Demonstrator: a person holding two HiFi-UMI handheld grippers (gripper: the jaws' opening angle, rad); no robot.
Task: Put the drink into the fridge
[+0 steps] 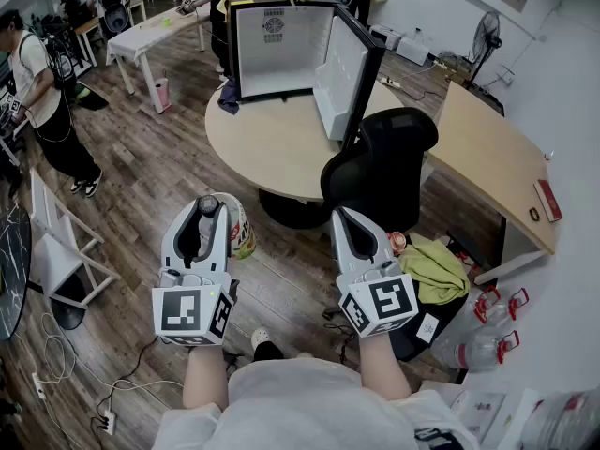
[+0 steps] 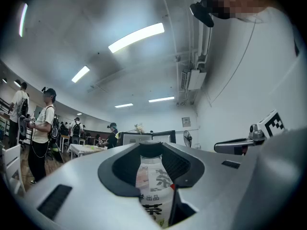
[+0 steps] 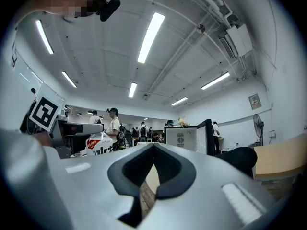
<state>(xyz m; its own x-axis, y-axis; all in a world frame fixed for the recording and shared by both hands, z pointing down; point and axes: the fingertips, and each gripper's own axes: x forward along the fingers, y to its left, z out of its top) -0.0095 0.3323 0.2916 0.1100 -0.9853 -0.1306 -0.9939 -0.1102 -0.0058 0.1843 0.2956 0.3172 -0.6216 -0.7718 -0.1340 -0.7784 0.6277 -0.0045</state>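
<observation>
My left gripper [image 1: 208, 212] is shut on the drink, a bottle [image 1: 240, 229] with a dark cap and a white printed label, held upright over the wooden floor. In the left gripper view the bottle [image 2: 151, 188] fills the gap between the grey fingers [image 2: 86, 176]. My right gripper [image 1: 340, 216] is level with it on the right, shut with nothing in it; its tips meet [image 3: 153, 145]. The small fridge [image 1: 279, 49] stands on the round table [image 1: 272, 148] ahead, with its door [image 1: 345, 79] swung open to the right. It also shows in the right gripper view [image 3: 184, 138].
A black office chair [image 1: 386, 162] stands between me and the table's right side. A tan desk [image 1: 497, 162] runs along the right. A green cloth [image 1: 437, 270] and water jugs [image 1: 487, 331] lie on the floor at the right. At the left are a white chair [image 1: 56, 242] and a person [image 1: 42, 101].
</observation>
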